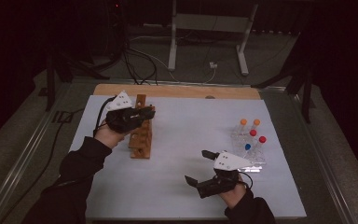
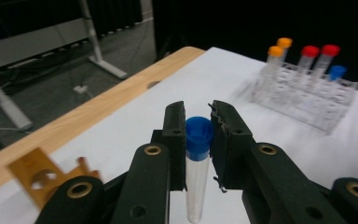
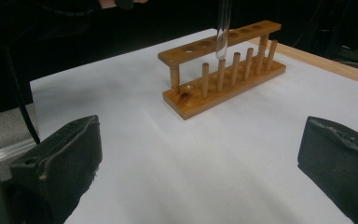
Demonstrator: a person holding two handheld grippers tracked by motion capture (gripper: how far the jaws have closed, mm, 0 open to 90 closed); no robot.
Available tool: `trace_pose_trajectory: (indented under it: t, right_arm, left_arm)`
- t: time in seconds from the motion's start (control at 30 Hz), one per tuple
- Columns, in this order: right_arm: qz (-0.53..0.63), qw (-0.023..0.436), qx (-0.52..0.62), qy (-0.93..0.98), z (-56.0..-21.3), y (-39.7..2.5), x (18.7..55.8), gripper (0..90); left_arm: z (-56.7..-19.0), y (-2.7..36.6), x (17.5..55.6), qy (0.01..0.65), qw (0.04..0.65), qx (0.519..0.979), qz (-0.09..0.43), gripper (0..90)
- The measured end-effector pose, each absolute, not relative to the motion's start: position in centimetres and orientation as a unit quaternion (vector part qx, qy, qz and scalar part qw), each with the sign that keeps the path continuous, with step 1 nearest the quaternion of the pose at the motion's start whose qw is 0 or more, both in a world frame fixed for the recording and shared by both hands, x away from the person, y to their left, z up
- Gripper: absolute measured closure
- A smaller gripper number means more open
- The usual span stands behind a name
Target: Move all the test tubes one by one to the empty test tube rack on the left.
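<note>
My left gripper [image 1: 148, 113] [image 2: 198, 135] is shut on a clear test tube with a blue cap [image 2: 198, 133], held upright. It hovers over the wooden tube rack [image 1: 141, 136] at the table's left. In the right gripper view the tube's clear lower end [image 3: 223, 28] hangs just above the wooden rack [image 3: 223, 81], close to a hole in its top bar. My right gripper [image 1: 200, 167] rests low near the front right of the table, wide open, with nothing between its pads [image 3: 60, 161].
A clear plastic rack [image 1: 249, 144] [image 2: 307, 95] at the right holds capped tubes: two orange, two red, one blue. A white sheet [image 1: 182, 140] covers the table, with a wooden edge [image 1: 177, 91] at the back. Cables and a metal stand are on the floor beyond.
</note>
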State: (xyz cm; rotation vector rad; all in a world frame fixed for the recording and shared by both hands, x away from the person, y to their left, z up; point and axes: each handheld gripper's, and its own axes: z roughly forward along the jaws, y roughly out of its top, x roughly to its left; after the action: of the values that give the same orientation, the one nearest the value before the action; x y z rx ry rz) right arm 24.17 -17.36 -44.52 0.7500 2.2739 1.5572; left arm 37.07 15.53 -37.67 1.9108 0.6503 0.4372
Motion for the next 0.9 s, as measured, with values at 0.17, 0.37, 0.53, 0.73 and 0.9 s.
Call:
trace_pose_trajectory:
  t: [0.17,0.37,0.53,0.73,0.9]
  right_arm:
    - [0.542,0.137,0.258,0.788,-44.5,-17.4,24.1,0.0]
    - [0.543,0.134,0.257,0.788,-44.6,-17.3,24.2,0.0]
    - [0.544,0.131,0.258,0.787,-44.6,-17.4,24.2,0.0]
    - [0.546,0.127,0.254,0.788,-44.6,-17.4,24.1,0.0]
    - [0.544,0.126,0.254,0.790,-44.7,-17.4,24.2,0.0]
  left_arm:
    - [-36.9,16.4,38.2,0.281,0.514,0.786,0.198,77.9]
    - [-36.0,17.1,40.0,0.295,0.512,0.778,0.215,77.9]
    - [-35.8,17.4,41.8,0.304,0.507,0.774,0.227,77.9]
    - [-36.0,18.0,43.8,0.322,0.508,0.763,0.236,77.9]
    - [-36.0,18.3,45.4,0.332,0.503,0.759,0.245,77.9]
